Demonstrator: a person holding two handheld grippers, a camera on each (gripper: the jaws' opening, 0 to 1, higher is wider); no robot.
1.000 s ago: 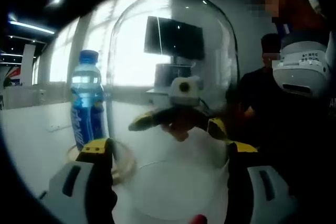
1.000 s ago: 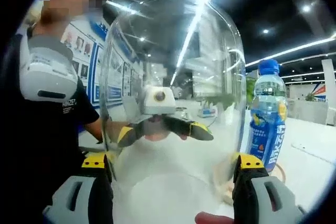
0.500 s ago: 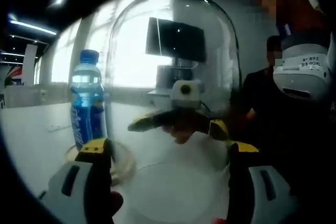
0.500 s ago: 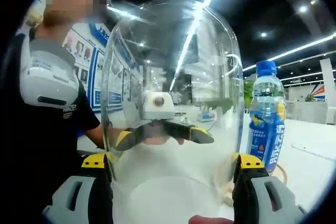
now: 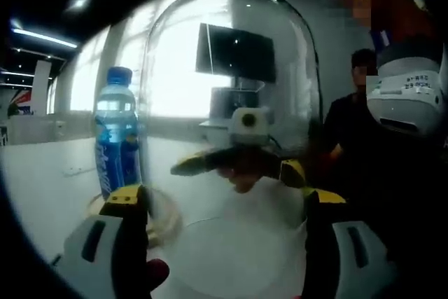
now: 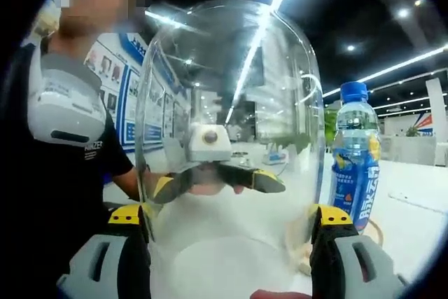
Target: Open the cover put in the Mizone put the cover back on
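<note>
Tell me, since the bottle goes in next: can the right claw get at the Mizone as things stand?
Probably not yet. The right claw is closed on the clear dome cover, as is the left claw. The Mizone bottle stands beside the cover on the white table, outside it, with nothing blocking it.

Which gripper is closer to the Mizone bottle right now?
Hard to call: left gripper and right gripper both clamp the clear dome cover, with the Mizone bottle standing just beside it.

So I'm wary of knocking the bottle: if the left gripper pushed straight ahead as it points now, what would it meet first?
Not the bottle, which stands off to the side. The left gripper already straddles the clear cover; straight on it would likely meet the right gripper seen through the cover, though depth is unclear.
</note>
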